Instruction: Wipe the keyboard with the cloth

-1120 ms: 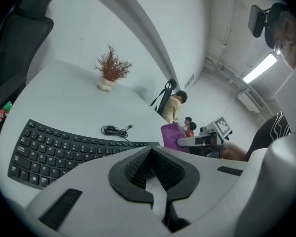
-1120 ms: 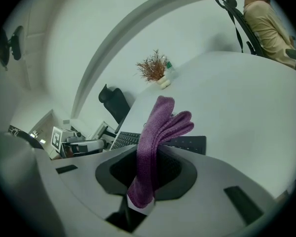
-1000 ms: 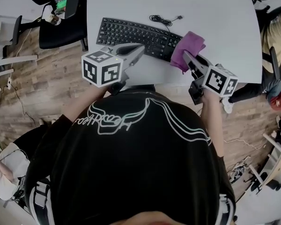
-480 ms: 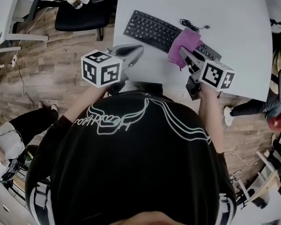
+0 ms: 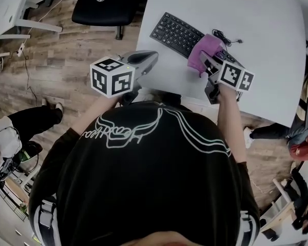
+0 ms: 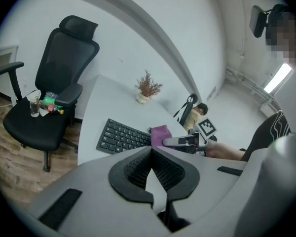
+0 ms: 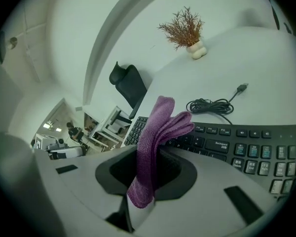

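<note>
Judged mid-wipe. Folded purple microfibre cloth (image 7: 155,132) pinched between the closed jaws of the right gripper (image 5: 206,61), free end poking forward over the right half of the black wired keyboard (image 5: 173,33) on the white table (image 5: 262,29); contact with the keys unclear. Left half of the keys judged yet to cover. Left gripper (image 6: 149,152) closed on nothing, apart from the keyboard.

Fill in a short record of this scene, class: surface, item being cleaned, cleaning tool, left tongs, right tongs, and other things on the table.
Surface: white table
Item being cleaned: black keyboard, lying on the table
Cleaning tool: purple cloth, over the keyboard's right part
Left tongs: shut, empty, at the table's edge
Right tongs: shut on the cloth
Also on the table: coiled cable, small dried plant
</note>
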`<state>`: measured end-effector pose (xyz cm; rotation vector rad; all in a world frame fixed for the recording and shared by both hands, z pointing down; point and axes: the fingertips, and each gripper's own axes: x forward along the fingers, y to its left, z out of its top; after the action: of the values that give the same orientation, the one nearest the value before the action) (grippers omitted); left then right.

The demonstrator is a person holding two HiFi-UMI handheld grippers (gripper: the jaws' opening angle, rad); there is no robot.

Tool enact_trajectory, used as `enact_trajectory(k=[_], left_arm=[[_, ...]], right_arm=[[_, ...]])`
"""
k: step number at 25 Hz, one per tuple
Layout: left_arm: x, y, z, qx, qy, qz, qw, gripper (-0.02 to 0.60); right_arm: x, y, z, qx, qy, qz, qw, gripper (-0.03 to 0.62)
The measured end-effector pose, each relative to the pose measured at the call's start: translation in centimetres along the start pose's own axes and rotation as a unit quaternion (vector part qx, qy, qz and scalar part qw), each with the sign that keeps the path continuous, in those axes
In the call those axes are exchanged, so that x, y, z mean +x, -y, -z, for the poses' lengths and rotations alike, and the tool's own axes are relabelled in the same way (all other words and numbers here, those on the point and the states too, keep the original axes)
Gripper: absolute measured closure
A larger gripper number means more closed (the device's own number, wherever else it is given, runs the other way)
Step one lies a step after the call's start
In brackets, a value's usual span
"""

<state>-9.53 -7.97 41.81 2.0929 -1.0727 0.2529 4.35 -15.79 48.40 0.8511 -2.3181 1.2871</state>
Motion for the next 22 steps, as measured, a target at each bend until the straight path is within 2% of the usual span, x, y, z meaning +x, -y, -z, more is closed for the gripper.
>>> enact_trajectory(k=[9,15,22], left_arm=[[0.5,0.8,0.4,-0.014,0.006,-0.01,0.9998,0.577],[1.3,0.3,0.3,-0.014,0.004,0.001,0.9999,0.577],[2.5,0.6,0.4,-0.006,-0.007,0.02,0.9998,0.577]], right_arm=[[0.0,2.1,1.0,0.004,-0.029,0.014,0.999,0.534],[0.4,3.1,1.7,0.005,-0.043,0.024,0.999,0.533],[-1.1,4.2,2.3,0.013,-0.036,0.042,0.998,0.533]])
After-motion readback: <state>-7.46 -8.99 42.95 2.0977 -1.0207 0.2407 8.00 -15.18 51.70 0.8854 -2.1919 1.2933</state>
